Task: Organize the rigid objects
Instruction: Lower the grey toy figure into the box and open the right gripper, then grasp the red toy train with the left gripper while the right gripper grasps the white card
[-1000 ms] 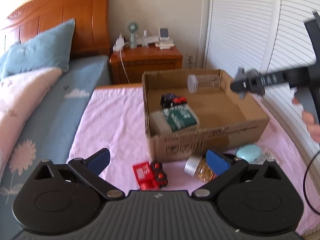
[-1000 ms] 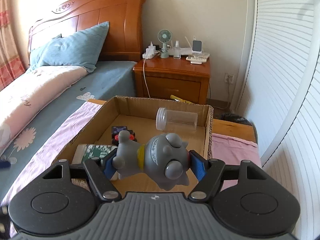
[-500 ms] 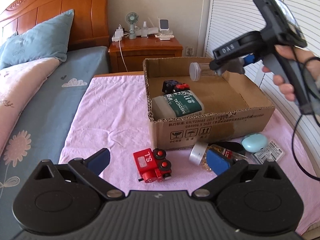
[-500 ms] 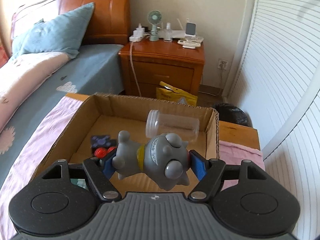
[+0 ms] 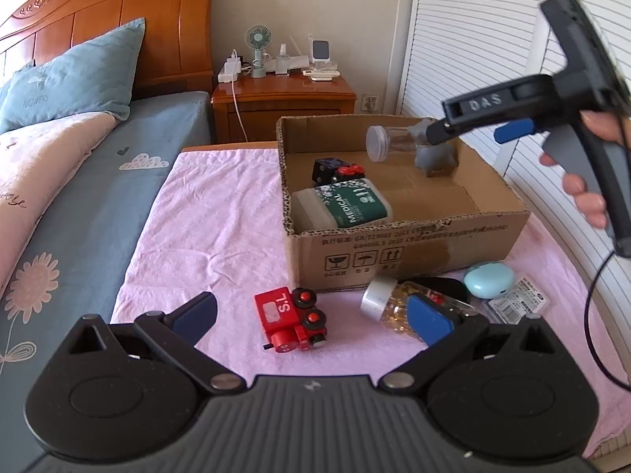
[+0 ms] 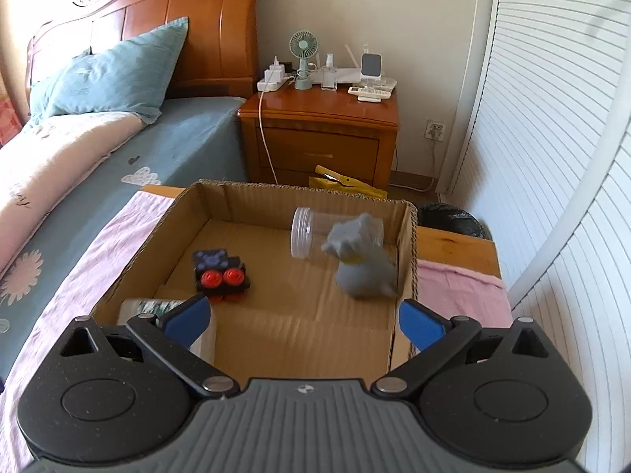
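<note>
An open cardboard box (image 5: 414, 244) stands on the pink cloth. The grey toy figure (image 6: 363, 268) lies blurred on the box floor in the far right corner, against a clear jar (image 6: 303, 232) lying on its side. My right gripper (image 6: 303, 315) hangs over the box, its jaws opening wide with nothing between them. A black toy car (image 6: 221, 274) and a green medical pack (image 5: 347, 207) also lie in the box. My left gripper (image 5: 313, 311) is open low over the cloth, and a red toy train (image 5: 290, 319) lies just ahead between its fingers.
In front of the box lie a pill bottle (image 5: 390, 307), a teal case (image 5: 489, 280) and a white packet (image 5: 516, 301). A bed (image 5: 79, 205) runs along the left. A wooden nightstand (image 6: 319, 134) stands behind the box, with slatted doors (image 6: 552, 157) on the right.
The right gripper's jaws have spread and the grey toy figure has dropped out of them into the box's far right corner. The left gripper has stayed put.
</note>
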`<state>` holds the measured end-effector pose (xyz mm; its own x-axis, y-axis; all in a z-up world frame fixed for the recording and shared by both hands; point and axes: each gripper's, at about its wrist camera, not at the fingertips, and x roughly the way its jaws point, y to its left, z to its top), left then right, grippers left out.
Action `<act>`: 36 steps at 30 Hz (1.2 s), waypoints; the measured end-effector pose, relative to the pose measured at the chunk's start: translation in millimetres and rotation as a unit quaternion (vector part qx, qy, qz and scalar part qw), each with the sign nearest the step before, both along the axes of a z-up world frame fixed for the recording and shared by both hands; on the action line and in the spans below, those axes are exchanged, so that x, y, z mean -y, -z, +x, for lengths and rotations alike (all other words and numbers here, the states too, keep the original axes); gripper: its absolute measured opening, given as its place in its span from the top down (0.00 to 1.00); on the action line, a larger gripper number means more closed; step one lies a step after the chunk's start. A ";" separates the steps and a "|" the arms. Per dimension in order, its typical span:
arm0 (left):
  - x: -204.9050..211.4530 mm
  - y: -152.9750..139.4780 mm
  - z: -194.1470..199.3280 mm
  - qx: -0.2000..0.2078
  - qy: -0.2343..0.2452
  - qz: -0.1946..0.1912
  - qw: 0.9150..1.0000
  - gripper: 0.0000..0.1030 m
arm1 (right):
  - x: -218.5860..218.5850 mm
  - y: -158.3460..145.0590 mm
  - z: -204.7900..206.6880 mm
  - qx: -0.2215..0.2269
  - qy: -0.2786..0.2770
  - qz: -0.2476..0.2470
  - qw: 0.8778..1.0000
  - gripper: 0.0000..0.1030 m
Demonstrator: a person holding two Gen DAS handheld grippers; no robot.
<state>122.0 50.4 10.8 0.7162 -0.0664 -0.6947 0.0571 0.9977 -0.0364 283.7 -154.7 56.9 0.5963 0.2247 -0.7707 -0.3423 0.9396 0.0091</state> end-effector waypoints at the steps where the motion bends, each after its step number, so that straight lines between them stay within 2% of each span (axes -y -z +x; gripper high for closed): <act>1: 1.3 -1.2 -1.7 0.002 0.000 0.000 1.000 0.01 | 3.6 -2.5 -8.0 0.002 -0.001 0.003 1.000 0.00; 6: 5.4 -6.6 -8.9 0.007 -0.002 0.011 1.000 0.01 | 21.8 -10.9 -48.0 0.018 -0.007 0.010 1.000 0.00; 10: 5.2 -10.6 -15.3 0.011 -0.006 0.018 1.000 0.01 | 42.7 -4.4 -75.1 0.012 -0.001 0.023 1.000 0.00; 13: 4.1 -12.4 -19.0 0.014 -0.010 0.021 1.000 0.01 | 54.9 11.9 -93.9 -0.001 0.003 0.025 1.000 0.00; 20: 1.2 -6.6 -21.8 0.002 -0.013 0.026 1.000 0.01 | 69.3 65.1 -135.5 -0.023 0.003 -0.019 1.000 0.00; 28: 2.3 4.8 -15.7 -0.016 -0.013 0.035 0.999 0.01 | 77.5 98.6 -129.8 -0.066 0.014 0.006 0.998 0.00; 33: -0.5 13.9 -5.4 -0.031 -0.018 0.039 0.999 0.01 | 59.6 102.2 -130.6 -0.061 0.000 -0.039 0.997 0.00; 36: -3.0 21.7 4.1 -0.039 -0.021 0.042 0.998 0.01 | 51.8 101.9 -138.6 -0.060 -0.018 -0.041 0.997 0.00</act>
